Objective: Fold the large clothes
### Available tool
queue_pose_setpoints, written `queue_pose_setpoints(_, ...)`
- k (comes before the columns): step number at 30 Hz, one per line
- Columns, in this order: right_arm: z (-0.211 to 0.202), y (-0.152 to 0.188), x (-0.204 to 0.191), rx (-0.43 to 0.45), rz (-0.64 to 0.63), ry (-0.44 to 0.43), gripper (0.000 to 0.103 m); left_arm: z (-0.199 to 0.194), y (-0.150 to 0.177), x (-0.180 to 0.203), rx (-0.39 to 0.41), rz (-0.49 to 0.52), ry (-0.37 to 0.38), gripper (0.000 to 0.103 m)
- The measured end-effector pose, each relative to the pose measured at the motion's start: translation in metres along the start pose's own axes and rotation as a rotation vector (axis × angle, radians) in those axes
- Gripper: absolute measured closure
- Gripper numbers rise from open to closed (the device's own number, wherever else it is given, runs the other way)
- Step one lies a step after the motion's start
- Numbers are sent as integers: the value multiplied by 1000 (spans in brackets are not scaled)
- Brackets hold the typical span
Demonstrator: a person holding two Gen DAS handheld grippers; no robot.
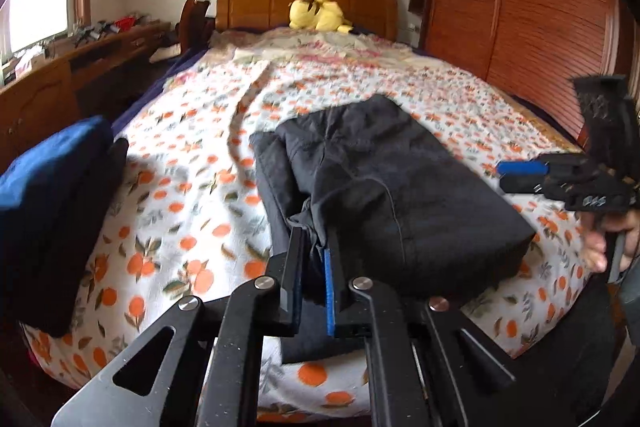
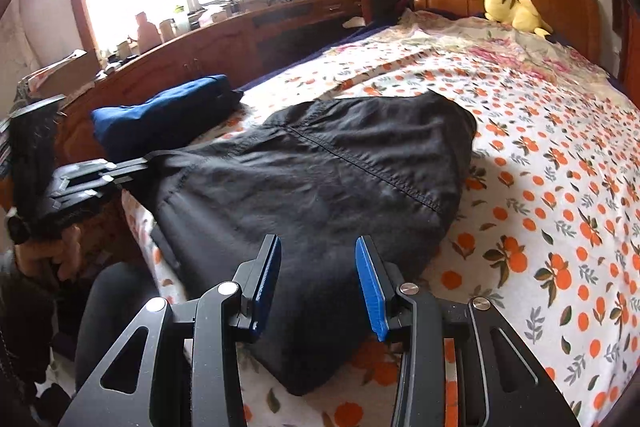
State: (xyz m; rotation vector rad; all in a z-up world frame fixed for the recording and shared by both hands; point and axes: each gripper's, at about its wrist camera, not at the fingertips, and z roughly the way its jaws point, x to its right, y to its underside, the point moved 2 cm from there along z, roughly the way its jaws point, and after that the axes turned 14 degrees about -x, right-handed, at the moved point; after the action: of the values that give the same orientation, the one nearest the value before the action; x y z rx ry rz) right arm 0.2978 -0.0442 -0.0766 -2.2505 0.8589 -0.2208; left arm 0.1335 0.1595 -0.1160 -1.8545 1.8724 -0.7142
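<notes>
Left wrist view: garment edge between hand-held gripper fingers.

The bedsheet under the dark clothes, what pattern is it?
White bedsheet printed with oranges and green leaves; clearest in the right wrist view.

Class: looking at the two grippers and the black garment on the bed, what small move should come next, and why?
Probably the right gripper closes on the black garment beneath its open jaws. The left gripper already pinches a fold at the near edge, so both would then hold it for the next fold.
</notes>
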Motion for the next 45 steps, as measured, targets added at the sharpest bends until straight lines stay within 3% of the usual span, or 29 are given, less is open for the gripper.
queue_pose_setpoints(5, 33, 13, -2, -88, -14, -8, 63, 15, 13, -3, -35, -6, -13, 94)
queue_pose_setpoints(10, 44, 19, 2, -81, -3, -2, 63, 19, 13, 0, -49, 0, -46, 92)
queue_pose_setpoints(13, 42, 17, -2, -86, -22, 25, 63, 15, 14, 2, -53, 6, -97, 85)
queue_pose_setpoints(17, 34, 8, -7, -81, -51, 54, 62, 7, 19, 0, -56, 13, -117, 61)
queue_pose_setpoints(20, 27, 0, -4, -68, -71, 115, 62, 0, 22, -2, -51, 8, -85, 55)
queue_pose_setpoints(23, 31, -11, 5, -70, -73, 155, 62, -4, 23, -3, -39, -3, -75, 17)
queue_pose_setpoints(24, 34, -16, 10, -74, -64, 161, 62, -3, 23, -3, -37, -7, -70, 15)
queue_pose_setpoints(38, 102, -66, 78, -113, 90, 225, 49, 27, 35, -21, -105, -48, -57, 15)
queue_pose_setpoints(45, 121, -80, 88, -158, 88, 204, 30, 39, 37, -27, -134, -59, -49, 15)
